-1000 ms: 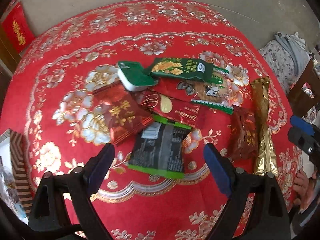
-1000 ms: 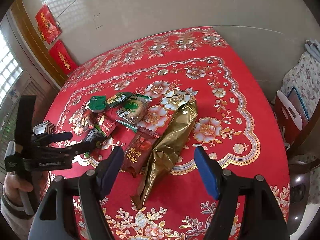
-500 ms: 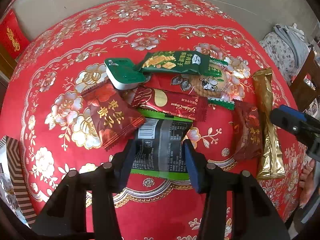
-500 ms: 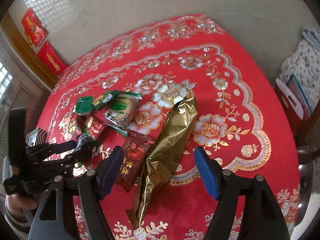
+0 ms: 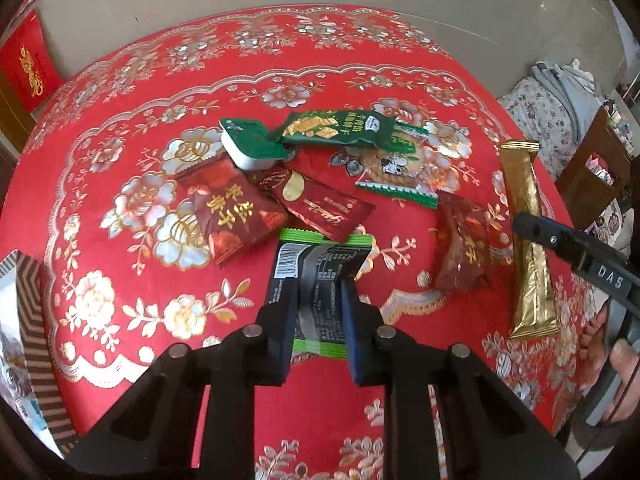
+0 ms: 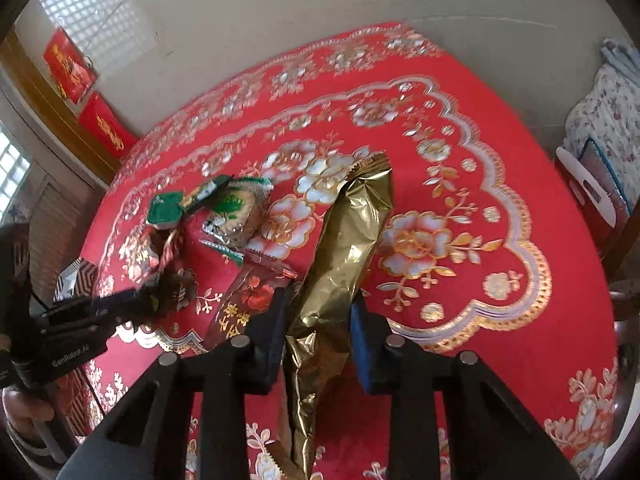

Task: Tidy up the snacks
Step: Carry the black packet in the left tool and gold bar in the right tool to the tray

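Risks first. Left tongs (image 5: 320, 312) clamped on black pack (image 5: 316, 280), pads pressing its long edges inward, film buckled into a ridge between them. Likely fault: thin glossy wrapper slipping out on lifting, or contents crushed if squeezed harder. Far end of black pack tucked under red pack (image 5: 324, 208); lifting may drag that neighbour along. Right tongs (image 6: 318, 320) clamped on gold stick (image 6: 348, 236) near its low end, film creased at the pinch. Long free length lying beyond the pads: likely to droop or swing, and to sweep the maroon pack (image 6: 248, 300) touching its left side. Jaws of both tongs just closed in onto their packs, as earlier frames bear out.

Positions. Black pack near the front edge of the worktop (image 5: 120, 80), middle, between left pads, barcode side up. Gold stick toward the right edge, running from front to back, low end between right pads. Remaining snacks heaped mid-worktop: green tub (image 5: 248, 144), green pack (image 5: 340, 128), clear biscuit pack (image 5: 396, 172), dark red pack (image 5: 228, 212). Striped box (image 5: 28, 320) at the left edge, partly out of view; perhaps the destination, cannot tell.
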